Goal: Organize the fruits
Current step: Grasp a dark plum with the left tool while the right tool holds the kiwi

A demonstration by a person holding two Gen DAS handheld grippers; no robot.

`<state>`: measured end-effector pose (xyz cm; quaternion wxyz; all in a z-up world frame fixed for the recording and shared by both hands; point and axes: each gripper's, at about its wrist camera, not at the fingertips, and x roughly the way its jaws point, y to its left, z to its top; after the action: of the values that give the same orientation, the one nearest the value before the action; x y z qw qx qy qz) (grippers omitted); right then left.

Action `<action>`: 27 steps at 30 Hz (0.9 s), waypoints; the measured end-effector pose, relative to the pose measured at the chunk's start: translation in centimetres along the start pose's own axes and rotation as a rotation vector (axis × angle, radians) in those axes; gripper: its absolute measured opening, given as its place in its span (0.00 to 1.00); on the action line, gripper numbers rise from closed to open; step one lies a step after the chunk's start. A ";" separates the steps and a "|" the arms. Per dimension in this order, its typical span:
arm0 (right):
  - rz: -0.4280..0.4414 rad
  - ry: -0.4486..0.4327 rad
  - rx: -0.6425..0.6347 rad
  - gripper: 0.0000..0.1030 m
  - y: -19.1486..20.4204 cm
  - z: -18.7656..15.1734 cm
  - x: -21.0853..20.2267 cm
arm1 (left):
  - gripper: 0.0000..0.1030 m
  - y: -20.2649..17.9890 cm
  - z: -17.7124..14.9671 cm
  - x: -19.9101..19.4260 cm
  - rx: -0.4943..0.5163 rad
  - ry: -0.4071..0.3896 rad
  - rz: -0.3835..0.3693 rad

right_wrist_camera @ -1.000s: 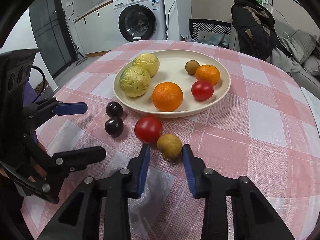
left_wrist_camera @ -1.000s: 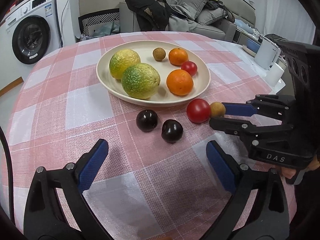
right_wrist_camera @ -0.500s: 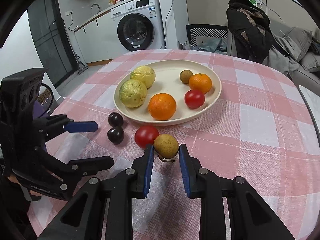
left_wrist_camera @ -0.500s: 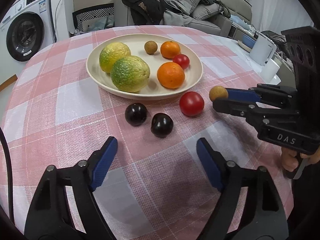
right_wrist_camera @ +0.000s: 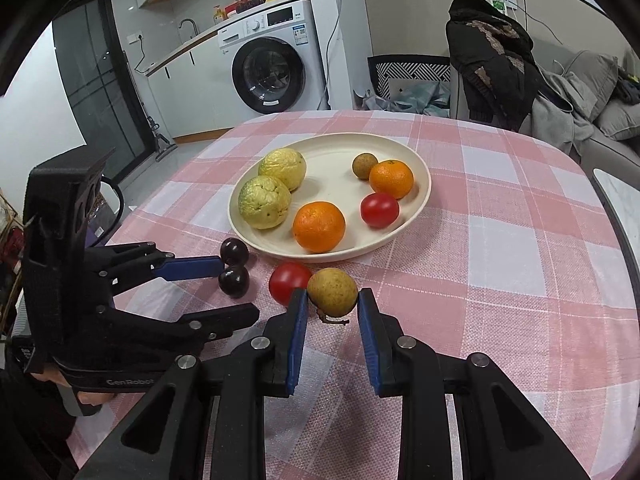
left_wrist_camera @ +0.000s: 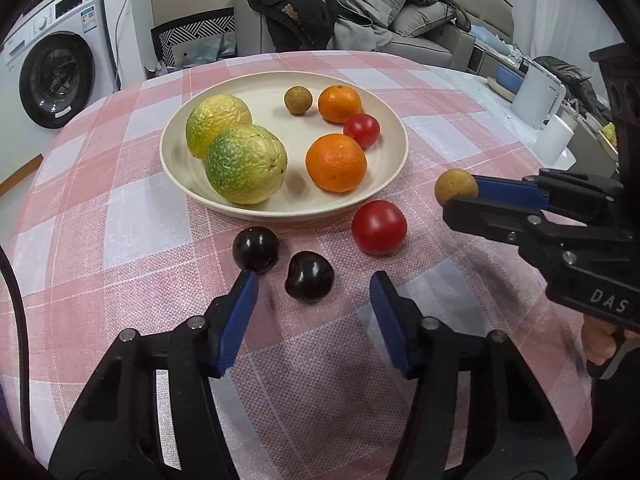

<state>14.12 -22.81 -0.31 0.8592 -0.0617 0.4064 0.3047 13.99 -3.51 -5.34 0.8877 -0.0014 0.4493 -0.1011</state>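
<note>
Two things changed: the right tongs (right_wrist_camera: 332, 312) lifted the small round brown fruit (right_wrist_camera: 332, 291) off the pink checked desk (right_wrist_camera: 520, 240), clamped tight. The left tongs (left_wrist_camera: 314, 296) had just been narrowing around the dark glossy plum (left_wrist_camera: 309, 275), not gripping yet. Both probably go to the cream round plate (left_wrist_camera: 384, 184) next.

surface: pink-checked tablecloth (left_wrist_camera: 132, 216) | on it: plate (left_wrist_camera: 394, 132), tomato (left_wrist_camera: 379, 227), two dark plums (left_wrist_camera: 255, 249)

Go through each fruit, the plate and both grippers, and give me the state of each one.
Cream round plate: holds six fruits.
Small tan round fruit: clamped, lifted.
Large red tomato: on cloth.
Two dark purple plums: on cloth.
Right gripper: shut on the tan fruit.
Left gripper: open, jaws closing, nearer plum between them.
</note>
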 end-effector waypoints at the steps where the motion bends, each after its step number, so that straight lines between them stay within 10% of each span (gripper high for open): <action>1: 0.000 -0.001 0.000 0.26 0.0 0.0 0.0 | 0.51 0.0 0.0 0.0 -0.004 -0.003 0.002; 12: -0.008 0.008 0.005 0.26 -0.2 0.0 0.2 | 0.20 1.0 0.0 -0.8 -0.041 -0.033 -0.033; 27: -0.005 -0.015 0.021 0.26 -0.6 -0.1 -0.3 | 0.20 0.4 -0.4 -3.4 -0.006 -0.130 -0.023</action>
<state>14.27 -23.43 -0.23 0.8636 -0.0514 0.4030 0.2985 11.81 -2.45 -2.87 0.9136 -0.0160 0.3911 -0.1096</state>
